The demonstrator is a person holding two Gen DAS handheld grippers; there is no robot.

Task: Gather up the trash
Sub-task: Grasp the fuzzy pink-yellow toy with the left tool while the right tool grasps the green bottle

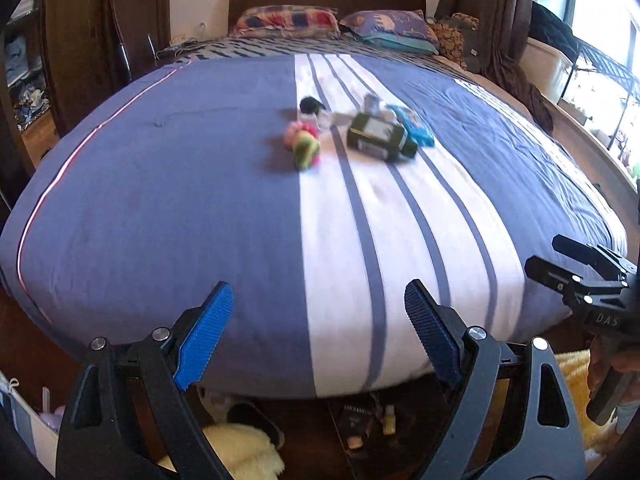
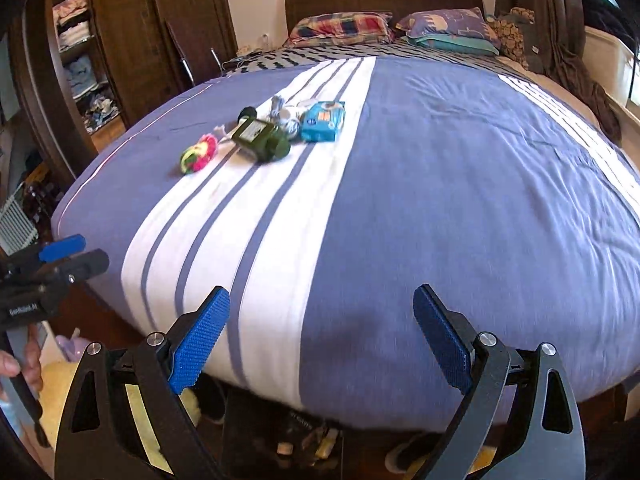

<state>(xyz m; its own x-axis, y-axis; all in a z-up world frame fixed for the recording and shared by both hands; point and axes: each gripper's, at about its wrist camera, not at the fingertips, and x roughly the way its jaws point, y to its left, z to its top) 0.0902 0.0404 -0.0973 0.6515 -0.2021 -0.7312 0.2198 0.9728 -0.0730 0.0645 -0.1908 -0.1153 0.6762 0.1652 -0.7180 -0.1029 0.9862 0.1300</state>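
While both grippers hang over the foot of the bed (image 2: 460,168), nothing has been collected.

Left gripper (image 1: 320,332): jaws spread wide, nothing between them. Right gripper (image 2: 320,336): likewise wide and empty.

Trash cluster, mid-bed on the white stripe: dark green bottle (image 2: 262,140) lying flat; blue packet (image 2: 323,121) just beside it toward the pillows; pink-green ball (image 2: 199,153) on the bottle's other side; small white bits behind the bottle, too blurred to name.

Risks, judged:
- bottle may roll on soft bedding when nudged
- a closing gripper may snag the duvet
- close-packed items invite a double grab
- the ball may not be trash
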